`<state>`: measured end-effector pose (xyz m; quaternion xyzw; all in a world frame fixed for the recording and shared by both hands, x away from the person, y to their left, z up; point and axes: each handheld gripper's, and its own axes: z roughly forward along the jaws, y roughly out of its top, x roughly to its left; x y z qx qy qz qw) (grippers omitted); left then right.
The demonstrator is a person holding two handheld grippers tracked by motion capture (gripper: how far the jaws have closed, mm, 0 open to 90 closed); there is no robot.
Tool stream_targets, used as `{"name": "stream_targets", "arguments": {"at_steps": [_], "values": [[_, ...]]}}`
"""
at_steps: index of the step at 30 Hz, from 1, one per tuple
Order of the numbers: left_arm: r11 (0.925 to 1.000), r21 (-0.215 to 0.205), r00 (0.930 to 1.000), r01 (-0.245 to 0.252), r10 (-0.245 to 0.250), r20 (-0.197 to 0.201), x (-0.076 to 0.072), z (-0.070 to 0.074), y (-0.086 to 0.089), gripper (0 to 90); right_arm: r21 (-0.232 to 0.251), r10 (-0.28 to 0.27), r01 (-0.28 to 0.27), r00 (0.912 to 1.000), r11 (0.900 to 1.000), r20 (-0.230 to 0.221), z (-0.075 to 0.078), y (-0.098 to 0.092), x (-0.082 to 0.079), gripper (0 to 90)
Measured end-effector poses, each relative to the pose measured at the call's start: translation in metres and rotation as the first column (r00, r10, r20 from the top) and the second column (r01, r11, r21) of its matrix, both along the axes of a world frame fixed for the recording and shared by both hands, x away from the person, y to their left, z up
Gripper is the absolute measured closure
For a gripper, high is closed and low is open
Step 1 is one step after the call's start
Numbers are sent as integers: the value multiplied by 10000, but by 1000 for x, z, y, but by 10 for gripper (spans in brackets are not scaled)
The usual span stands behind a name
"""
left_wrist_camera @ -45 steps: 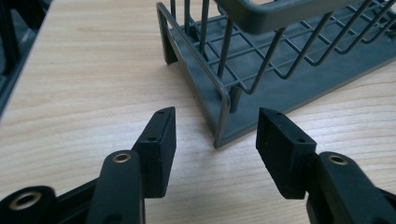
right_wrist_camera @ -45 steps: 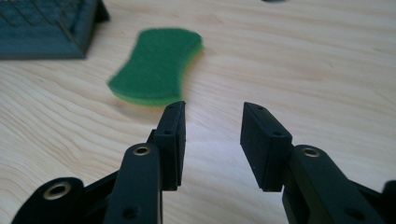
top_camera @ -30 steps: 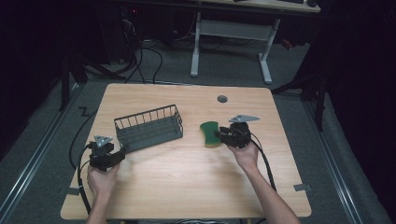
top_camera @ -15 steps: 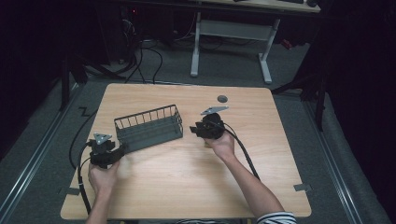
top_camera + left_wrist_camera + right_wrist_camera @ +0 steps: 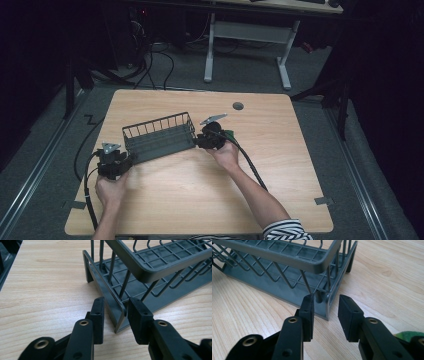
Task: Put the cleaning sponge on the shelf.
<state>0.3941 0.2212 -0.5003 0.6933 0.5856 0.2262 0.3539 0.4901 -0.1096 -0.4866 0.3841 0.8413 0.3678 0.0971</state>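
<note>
A dark grey wire basket [image 5: 157, 135] stands on the wooden table [image 5: 280, 190], left of the middle. My left gripper [image 5: 124, 160] is at its near left corner. In the left gripper view the jaws [image 5: 116, 307] straddle the basket's end bar [image 5: 120, 306] and have just been closing, with a small gap still on the left. My right gripper [image 5: 200, 141] is at the basket's right end. Its jaws [image 5: 325, 307] have also just been closing and straddle the corner post [image 5: 328, 305], touching neither side. A green sponge [image 5: 229, 134] lies just behind the right hand.
A round cable hole [image 5: 238, 106] sits near the table's far edge. The grippers' cables [image 5: 252, 167] trail toward the near edge. Beyond the table stand a white desk frame [image 5: 282, 60] and loose floor cables [image 5: 165, 60].
My right gripper has moved left from the green sponge to the basket's right end. The left hand has stayed at the basket's left corner.
</note>
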Motion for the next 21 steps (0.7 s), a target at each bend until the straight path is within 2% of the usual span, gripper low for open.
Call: {"name": "stream_targets", "arguments": {"at_steps": [21], "values": [[9997, -113, 9997, 226, -228, -111, 2, -2, -2, 815, -406, 128, -130, 9999, 9991, -38, -4, 7, 3, 817]]}}
